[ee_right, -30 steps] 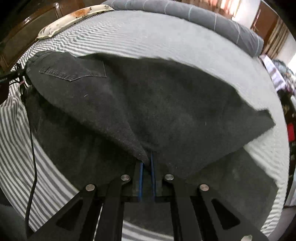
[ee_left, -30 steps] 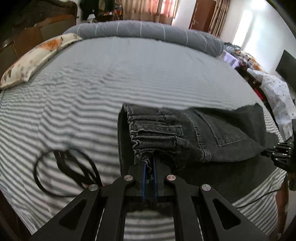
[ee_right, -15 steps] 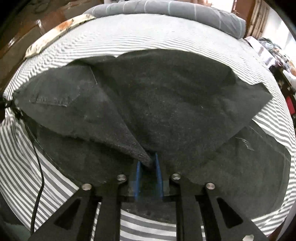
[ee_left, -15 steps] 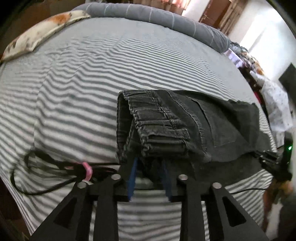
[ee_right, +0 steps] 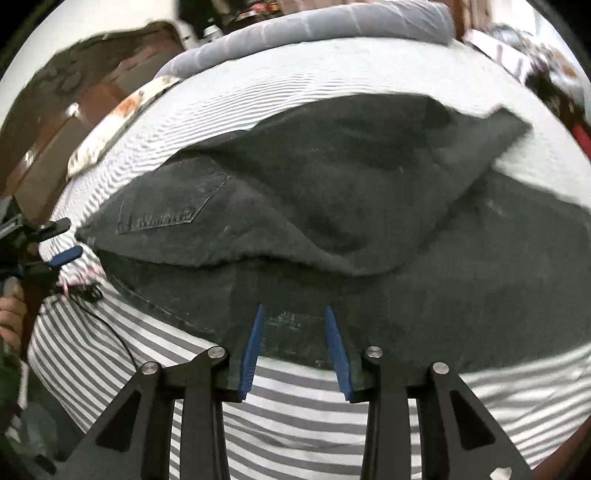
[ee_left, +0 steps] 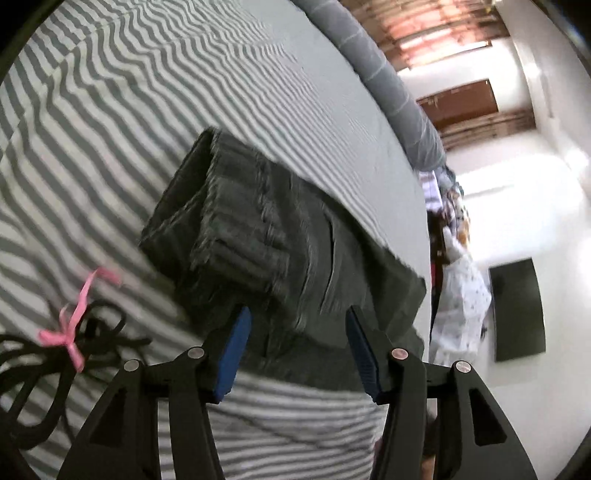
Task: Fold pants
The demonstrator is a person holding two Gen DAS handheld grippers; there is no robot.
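Dark grey jeans [ee_right: 332, 206] lie folded lengthwise on the striped bed, back pocket up, the upper layer rumpled over the lower one. The left wrist view shows their gathered waistband end [ee_left: 258, 236]. My left gripper [ee_left: 295, 314] is open, its blue pads just short of the waistband, holding nothing. It also shows in the right wrist view [ee_right: 62, 240] at the far left. My right gripper [ee_right: 293, 310] is open at the near edge of the jeans, holding nothing.
The bed has a grey and white striped sheet [ee_right: 295, 406]. A black cable with a pink ribbon [ee_left: 74, 325] lies left of the waistband. A grey bolster [ee_right: 314, 26] and a floral pillow [ee_right: 122, 114] lie at the head. Clothes [ee_left: 461, 306] pile beyond the bed's right side.
Both grippers were shut on the jeans a second ago. They have opened and let go. The jeans have dropped onto the bed and both grippers have pulled back a little.
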